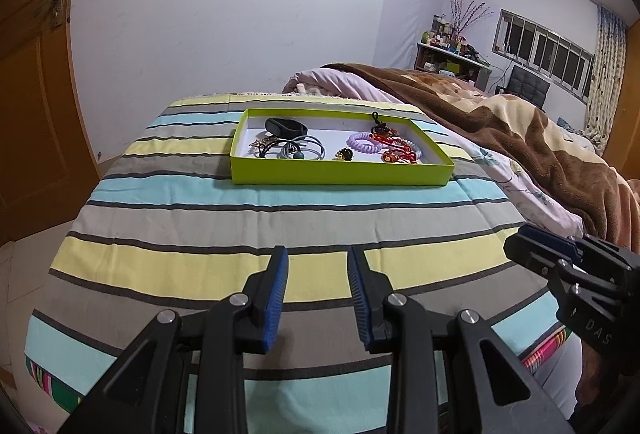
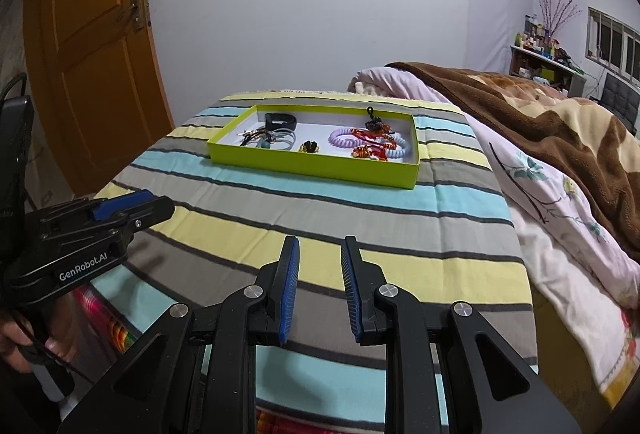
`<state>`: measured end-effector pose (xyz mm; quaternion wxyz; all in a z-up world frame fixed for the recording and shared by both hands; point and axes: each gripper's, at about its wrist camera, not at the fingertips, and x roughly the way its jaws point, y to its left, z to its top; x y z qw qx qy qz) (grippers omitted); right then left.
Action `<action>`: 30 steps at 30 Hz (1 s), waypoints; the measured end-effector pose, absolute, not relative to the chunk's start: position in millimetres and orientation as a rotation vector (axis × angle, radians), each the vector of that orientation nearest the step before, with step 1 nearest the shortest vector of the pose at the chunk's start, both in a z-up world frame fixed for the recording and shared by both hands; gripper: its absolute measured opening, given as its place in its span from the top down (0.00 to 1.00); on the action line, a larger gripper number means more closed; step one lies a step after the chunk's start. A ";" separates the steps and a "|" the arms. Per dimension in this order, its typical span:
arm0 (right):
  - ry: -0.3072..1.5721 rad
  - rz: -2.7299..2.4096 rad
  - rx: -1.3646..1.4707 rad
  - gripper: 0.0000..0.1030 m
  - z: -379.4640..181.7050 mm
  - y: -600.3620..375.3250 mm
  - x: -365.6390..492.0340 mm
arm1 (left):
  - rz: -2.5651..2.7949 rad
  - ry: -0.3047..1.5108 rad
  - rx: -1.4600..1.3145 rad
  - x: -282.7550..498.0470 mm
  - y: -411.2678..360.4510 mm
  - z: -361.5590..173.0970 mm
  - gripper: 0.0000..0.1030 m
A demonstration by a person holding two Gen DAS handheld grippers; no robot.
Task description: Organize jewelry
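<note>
A shallow lime-green tray (image 1: 340, 175) lies on the striped bedspread (image 1: 280, 218) toward the far end of the bed. It holds a black wristband (image 1: 286, 126), grey hair ties (image 1: 300, 150), a small gold-and-black trinket (image 1: 344, 154), a lilac coil hair tie (image 1: 362, 143) and red beaded charms (image 1: 396, 149). These pieces look light, small and flexible; the loops likely snag one another, so each is best pinched on a free outer arc, the beaded charms gently. The left claw (image 1: 318, 294) hovers above the near stripes, jaws parted and empty, angled downward toward the tray. The right claw (image 2: 319, 288) hangs alongside, jaws parted more narrowly, also empty. A hand (image 2: 24, 346) grips the left handle. Both stand well apart from the tray.
</note>
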<state>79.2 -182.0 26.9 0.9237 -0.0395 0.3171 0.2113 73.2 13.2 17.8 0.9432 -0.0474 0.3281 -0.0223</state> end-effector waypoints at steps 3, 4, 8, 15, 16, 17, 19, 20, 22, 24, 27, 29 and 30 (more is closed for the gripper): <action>0.649 0.431 -0.078 0.79 25.9 -183.2 79.0 | -0.044 0.662 -0.089 71.9 11.5 17.1 0.69; 0.648 0.430 -0.078 0.79 25.8 -182.8 78.9 | -0.044 0.661 -0.087 71.8 10.6 17.1 0.69; 0.641 0.425 -0.077 0.79 25.7 -184.3 78.3 | -0.038 0.658 -0.075 71.3 7.9 16.3 0.69; 0.641 0.421 -0.079 0.79 25.3 -184.3 79.2 | -0.034 0.658 -0.077 70.5 7.3 14.7 0.69; 0.641 0.421 -0.079 0.79 25.2 -184.2 79.1 | -0.034 0.659 -0.078 70.5 7.5 14.6 0.69; 0.640 0.421 -0.079 0.79 25.2 -184.2 79.1 | -0.033 0.658 -0.080 70.2 7.8 14.7 0.69; 0.639 0.419 -0.079 0.79 25.1 -184.3 79.3 | -0.031 0.657 -0.080 70.3 7.0 14.5 0.69; 0.638 0.418 -0.078 0.79 25.3 -184.3 79.2 | -0.029 0.657 -0.080 70.0 7.2 14.8 0.69; 0.633 0.416 -0.077 0.79 26.0 -184.3 78.4 | -0.025 0.654 -0.079 70.1 7.4 15.4 0.69; 0.617 0.412 -0.078 0.79 27.7 -184.6 76.1 | -0.023 0.648 -0.078 69.1 7.8 15.8 0.69; 0.582 0.401 -0.087 0.79 30.5 -184.8 72.0 | -0.021 0.631 -0.083 66.4 8.4 17.4 0.69; 0.560 0.396 -0.094 0.79 31.3 -184.5 69.1 | -0.021 0.617 -0.087 64.1 8.8 17.7 0.69; 0.555 0.398 -0.093 0.79 31.2 -184.6 68.6 | -0.020 0.611 -0.087 63.1 8.6 17.6 0.69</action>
